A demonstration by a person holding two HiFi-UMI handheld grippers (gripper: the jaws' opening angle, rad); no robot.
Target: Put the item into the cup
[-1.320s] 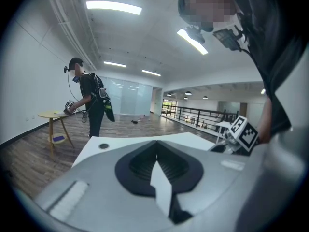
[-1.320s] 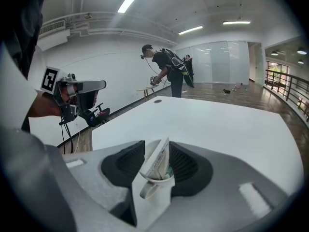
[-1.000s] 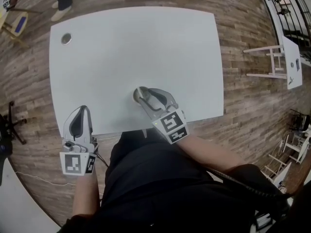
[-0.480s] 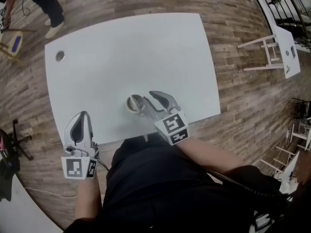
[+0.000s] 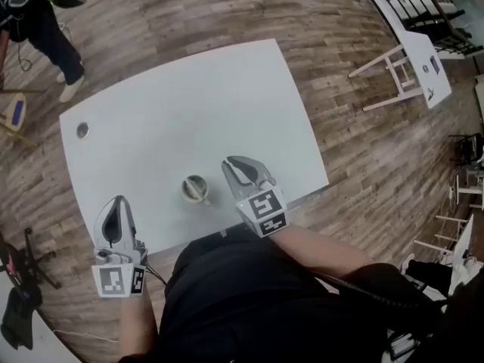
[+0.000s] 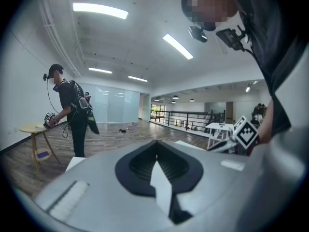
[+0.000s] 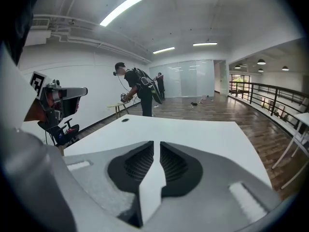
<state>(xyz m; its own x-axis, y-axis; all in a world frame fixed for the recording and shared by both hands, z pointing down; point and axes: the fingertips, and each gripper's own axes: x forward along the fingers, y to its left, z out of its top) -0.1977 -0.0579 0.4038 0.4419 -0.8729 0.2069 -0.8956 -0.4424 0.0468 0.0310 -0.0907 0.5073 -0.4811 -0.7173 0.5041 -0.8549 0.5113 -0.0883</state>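
Tongs, count: two, one in each of the person's hands, both by the near edge of the tabletop (image 5: pixel 189 97).
Left tongs (image 5: pixel 117 201): jaws together, tips meeting in a line with nothing between them, at the tabletop's near left corner.
Right tongs (image 5: pixel 228 162): jaws have just been closing and stand a thin slit apart with nothing between them. They sit just right of the cup, not touching it.
Cup (image 5: pixel 195 190): one, upright on the tabletop near its near edge, between the two tongs and closer to the right one. It shows in the head view only.
Item: cannot be made out; the cup's inside is a small dim patch.
Round hole (image 5: pixel 82 130): one, near the tabletop's far left corner.
Other tables: one white table (image 5: pixel 423 51), cut off at the head view's upper right, and one small round yellow table (image 6: pixel 31 128).
Bystander (image 6: pixel 72 115): one, standing, cut off at the head view's top left.
Office chair (image 7: pixel 63 132): one, black, partly behind the left tongs' body.
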